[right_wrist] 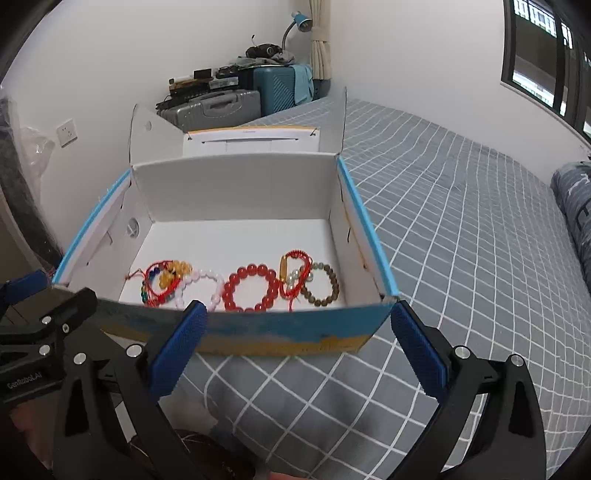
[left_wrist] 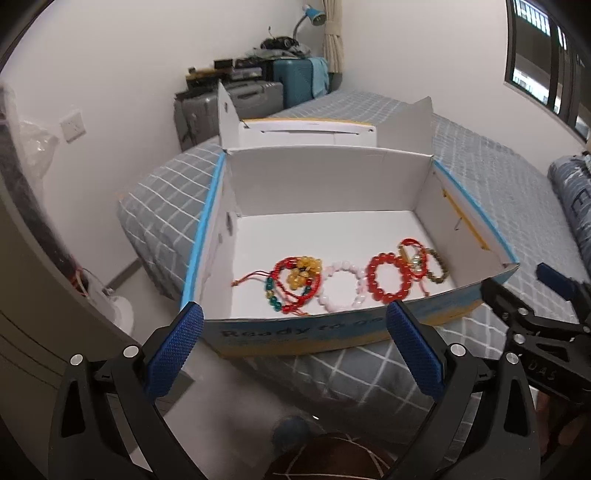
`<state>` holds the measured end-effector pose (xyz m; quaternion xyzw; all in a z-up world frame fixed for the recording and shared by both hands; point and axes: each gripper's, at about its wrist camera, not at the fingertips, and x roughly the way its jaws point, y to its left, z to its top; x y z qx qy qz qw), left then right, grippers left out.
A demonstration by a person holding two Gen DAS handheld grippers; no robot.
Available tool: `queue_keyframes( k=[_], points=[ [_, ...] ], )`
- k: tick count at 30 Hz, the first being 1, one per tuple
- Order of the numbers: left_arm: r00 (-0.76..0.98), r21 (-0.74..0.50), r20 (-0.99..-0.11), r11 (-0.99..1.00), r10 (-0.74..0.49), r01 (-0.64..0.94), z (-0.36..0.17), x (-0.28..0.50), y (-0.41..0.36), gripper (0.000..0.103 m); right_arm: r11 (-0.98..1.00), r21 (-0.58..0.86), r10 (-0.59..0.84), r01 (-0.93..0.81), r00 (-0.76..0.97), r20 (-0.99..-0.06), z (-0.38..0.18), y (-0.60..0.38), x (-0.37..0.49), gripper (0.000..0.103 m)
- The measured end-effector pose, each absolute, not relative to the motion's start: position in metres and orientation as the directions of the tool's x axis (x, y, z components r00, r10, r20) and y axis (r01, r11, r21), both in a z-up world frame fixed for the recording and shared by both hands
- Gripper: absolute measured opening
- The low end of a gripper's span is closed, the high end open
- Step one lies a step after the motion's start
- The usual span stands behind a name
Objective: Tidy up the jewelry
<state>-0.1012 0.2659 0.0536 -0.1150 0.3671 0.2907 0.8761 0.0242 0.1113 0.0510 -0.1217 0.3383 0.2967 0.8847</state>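
Note:
An open white cardboard box [left_wrist: 325,177] [right_wrist: 236,184] with blue rims sits on the bed. Along its near wall lies a row of bracelets: a red-cord tangle with amber and green beads [left_wrist: 295,282] [right_wrist: 166,282], a pale pink bead bracelet [left_wrist: 341,288] [right_wrist: 210,280], a red bead bracelet [left_wrist: 389,278] [right_wrist: 251,288], a red cord piece with a gold tube [left_wrist: 413,258] [right_wrist: 293,273] and a brown bead bracelet [left_wrist: 437,267] [right_wrist: 323,286]. My left gripper [left_wrist: 295,350] and right gripper [right_wrist: 295,350] hang open and empty in front of the box's near wall.
The box rests on a grey checked bedspread [right_wrist: 461,229]. Suitcases [right_wrist: 221,103] and a blue lamp [right_wrist: 301,22] stand at the back wall. A rolled dark quilt [right_wrist: 576,206] lies at the right. The right gripper's black frame [left_wrist: 535,321] shows beside the box corner.

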Motion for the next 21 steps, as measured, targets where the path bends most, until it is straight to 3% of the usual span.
queue_keyframes(
  k=[21],
  points=[
    [0.564, 0.008, -0.713, 0.809, 0.417, -0.588, 0.041, -0.105, 0.267, 0.097, 0.801, -0.010, 0.442, -0.598, 0.603, -0.664, 0.050, 0.112, 0.022, 0.096]
  ],
)
